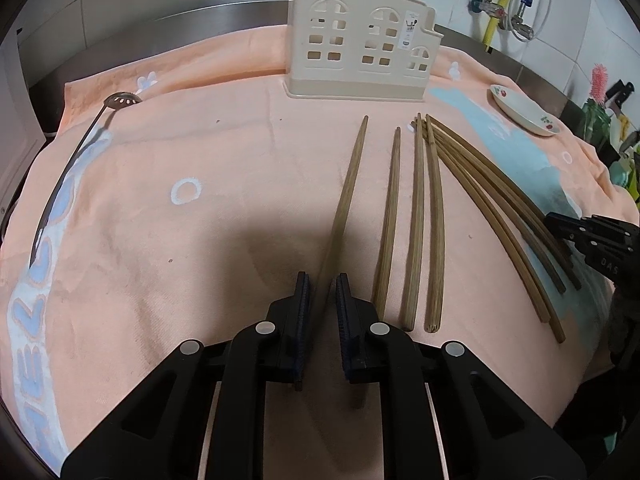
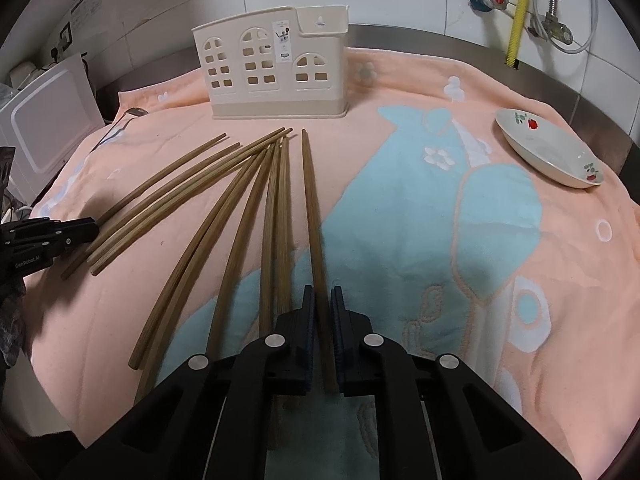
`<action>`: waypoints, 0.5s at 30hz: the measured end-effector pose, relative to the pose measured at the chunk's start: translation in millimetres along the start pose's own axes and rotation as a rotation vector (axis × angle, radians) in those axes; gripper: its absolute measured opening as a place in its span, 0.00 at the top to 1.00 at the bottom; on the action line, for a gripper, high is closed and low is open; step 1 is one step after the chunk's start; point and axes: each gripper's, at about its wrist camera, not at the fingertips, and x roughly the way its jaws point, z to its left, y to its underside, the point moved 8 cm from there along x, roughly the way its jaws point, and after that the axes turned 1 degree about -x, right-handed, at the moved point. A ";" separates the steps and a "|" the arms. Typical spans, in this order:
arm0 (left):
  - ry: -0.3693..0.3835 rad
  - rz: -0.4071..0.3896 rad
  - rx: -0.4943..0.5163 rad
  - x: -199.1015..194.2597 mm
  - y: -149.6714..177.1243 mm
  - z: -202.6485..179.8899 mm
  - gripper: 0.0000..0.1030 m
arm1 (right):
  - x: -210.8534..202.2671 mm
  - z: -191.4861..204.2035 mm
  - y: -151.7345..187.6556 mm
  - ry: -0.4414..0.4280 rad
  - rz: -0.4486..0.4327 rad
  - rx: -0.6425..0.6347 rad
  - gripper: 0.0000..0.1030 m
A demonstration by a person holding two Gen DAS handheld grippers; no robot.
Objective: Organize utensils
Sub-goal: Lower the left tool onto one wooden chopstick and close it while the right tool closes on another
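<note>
Several brown wooden chopsticks (image 1: 416, 220) lie fanned on a peach towel (image 1: 200, 140), in front of a cream house-shaped utensil holder (image 1: 360, 48) that stands upright at the back. My left gripper (image 1: 323, 280) is shut on the leftmost chopstick (image 1: 350, 184), whose thin tip points at the holder. My right gripper (image 2: 322, 294) is shut on the rightmost chopstick (image 2: 312, 208), with the other chopsticks (image 2: 240, 216) spread to its left. The holder (image 2: 276, 76) is beyond them. Each gripper also shows at the edge of the other's view: right gripper (image 1: 556, 220), left gripper (image 2: 94, 228).
A slotted metal spoon (image 1: 122, 100) lies at the towel's far left. A small flowered dish (image 2: 548, 152) sits at the far right. A white appliance (image 2: 52, 120) stands off the left edge. Pipes and valves (image 2: 520, 12) run along the tiled wall behind.
</note>
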 end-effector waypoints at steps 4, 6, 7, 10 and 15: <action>-0.020 0.001 0.025 0.0 -0.3 -1.8 0.90 | -0.9 0.1 0.2 0.003 -0.002 0.003 0.93; -0.025 0.005 0.034 -0.5 -0.9 -3.3 0.92 | -2.8 0.5 -0.7 0.000 -0.007 0.005 0.93; -0.020 0.006 0.033 -1.1 -1.4 -3.9 0.93 | -4.5 0.6 -1.6 0.001 -0.012 0.005 0.93; -0.005 0.006 0.022 -4.9 -3.0 -3.4 0.95 | -12.3 0.6 -5.1 0.002 -0.030 0.004 0.93; 0.017 -0.018 0.012 -22.0 -10.5 -5.3 0.95 | -33.0 4.3 -16.1 0.010 -0.083 -0.010 0.94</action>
